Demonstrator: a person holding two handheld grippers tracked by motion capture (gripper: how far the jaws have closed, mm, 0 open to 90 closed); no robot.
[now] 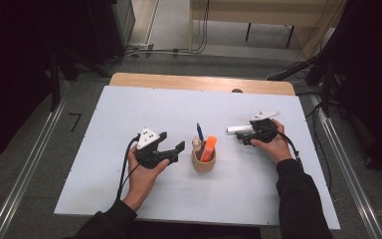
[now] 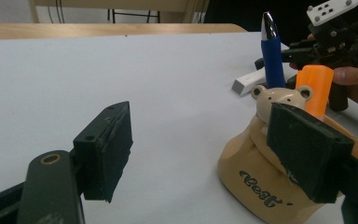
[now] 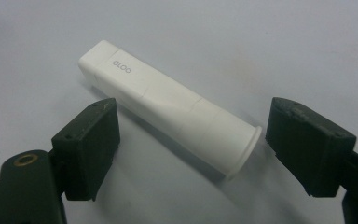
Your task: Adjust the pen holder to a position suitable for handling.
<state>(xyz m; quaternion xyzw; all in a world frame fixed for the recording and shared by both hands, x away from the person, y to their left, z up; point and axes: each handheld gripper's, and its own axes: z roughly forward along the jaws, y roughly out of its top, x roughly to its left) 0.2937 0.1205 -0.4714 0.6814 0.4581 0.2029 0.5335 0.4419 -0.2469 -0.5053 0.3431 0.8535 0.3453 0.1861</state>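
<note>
- White glue stick [image 3: 168, 119]: a squarish tube printed "GLOO", flared at one end, lying flat on the white desk [image 1: 129, 109], right of the pen holder.
- Pen holder [image 1: 203, 162]: tan bear-shaped cup lettered "Best", upright mid-desk, holding a blue pen [image 2: 272, 53] and an orange marker [image 2: 318, 86].

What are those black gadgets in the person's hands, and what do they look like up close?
Each is a handheld tool in matte black. The left gripper and right gripper each end in two blocky jaws faced with dark foam-like pads, with a brass-coloured ring at a pivot. Each carries a pale three-cornered plate dotted with holes, and a black cable trails back. The person wears dark long sleeves.
</note>
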